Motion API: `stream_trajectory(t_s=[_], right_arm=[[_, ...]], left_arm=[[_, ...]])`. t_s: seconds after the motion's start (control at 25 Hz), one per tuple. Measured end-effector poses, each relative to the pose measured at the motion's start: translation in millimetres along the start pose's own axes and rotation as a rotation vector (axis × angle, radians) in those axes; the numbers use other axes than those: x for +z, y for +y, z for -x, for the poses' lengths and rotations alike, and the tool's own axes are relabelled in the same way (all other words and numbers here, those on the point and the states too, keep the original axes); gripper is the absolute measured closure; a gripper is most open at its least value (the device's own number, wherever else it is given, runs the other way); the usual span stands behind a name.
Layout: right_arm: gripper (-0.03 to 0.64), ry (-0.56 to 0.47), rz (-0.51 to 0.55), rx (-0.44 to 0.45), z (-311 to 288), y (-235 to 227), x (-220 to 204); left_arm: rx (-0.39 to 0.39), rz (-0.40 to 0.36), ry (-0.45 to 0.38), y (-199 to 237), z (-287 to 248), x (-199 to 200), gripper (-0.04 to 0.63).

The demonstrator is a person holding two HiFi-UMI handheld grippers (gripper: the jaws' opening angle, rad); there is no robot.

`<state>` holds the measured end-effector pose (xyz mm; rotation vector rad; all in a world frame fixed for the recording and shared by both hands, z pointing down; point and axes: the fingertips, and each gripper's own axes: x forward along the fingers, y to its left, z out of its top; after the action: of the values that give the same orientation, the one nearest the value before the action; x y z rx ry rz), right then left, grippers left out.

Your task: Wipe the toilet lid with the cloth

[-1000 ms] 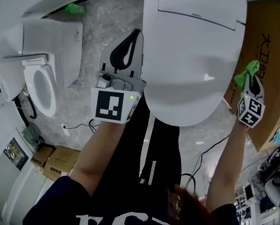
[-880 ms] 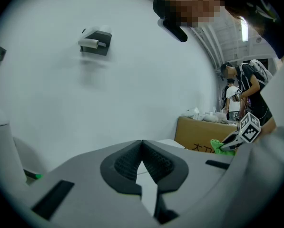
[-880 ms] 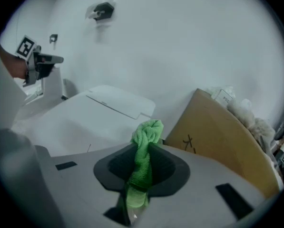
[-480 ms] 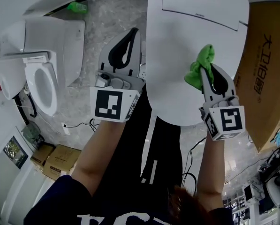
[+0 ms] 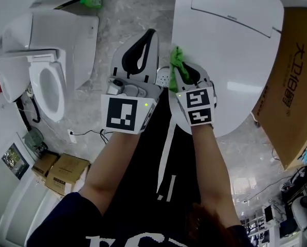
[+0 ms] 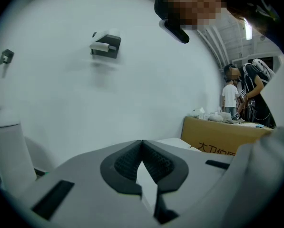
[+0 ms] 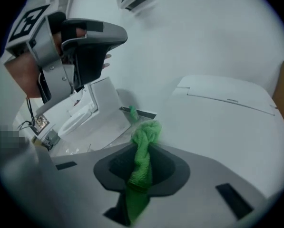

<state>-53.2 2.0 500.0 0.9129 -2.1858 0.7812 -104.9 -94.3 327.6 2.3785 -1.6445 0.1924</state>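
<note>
The white toilet lid [image 5: 235, 50] fills the upper right of the head view, closed, and shows as a broad white surface [image 7: 227, 122] in the right gripper view. My right gripper [image 5: 180, 68] is at the lid's left edge, shut on a bunched green cloth [image 5: 175, 65] that sticks out past the jaws [image 7: 142, 151]. My left gripper [image 5: 142, 53] hangs over the grey marbled floor just left of the lid, jaws shut with nothing between them [image 6: 142, 158]. Whether the cloth touches the lid, I cannot tell.
A second toilet [image 5: 45, 81] with its seat showing stands at the left. A brown cardboard box [image 5: 292, 81] sits right of the lid. Another green cloth [image 5: 90, 1] lies on the floor at the top. Small boxes [image 5: 60, 174] and cables are at lower left.
My right gripper has swept leftward with the green cloth, from beside the cardboard box across the lid to its left edge. The left gripper has hardly moved.
</note>
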Motion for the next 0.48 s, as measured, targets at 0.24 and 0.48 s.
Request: stream_trajectory(t_s=[0.24,0.48], right_arm=[[0.532,-0.008,0.083,-0.047,-2,2,-1],[0.532,-0.019,0.105,-0.054,2,-1,-2]], left_arm=[[0.002,0.0,-0.001,7,6,-1,0.576],[-0.026,-0.025,-0.017,2,11,6,0.575]])
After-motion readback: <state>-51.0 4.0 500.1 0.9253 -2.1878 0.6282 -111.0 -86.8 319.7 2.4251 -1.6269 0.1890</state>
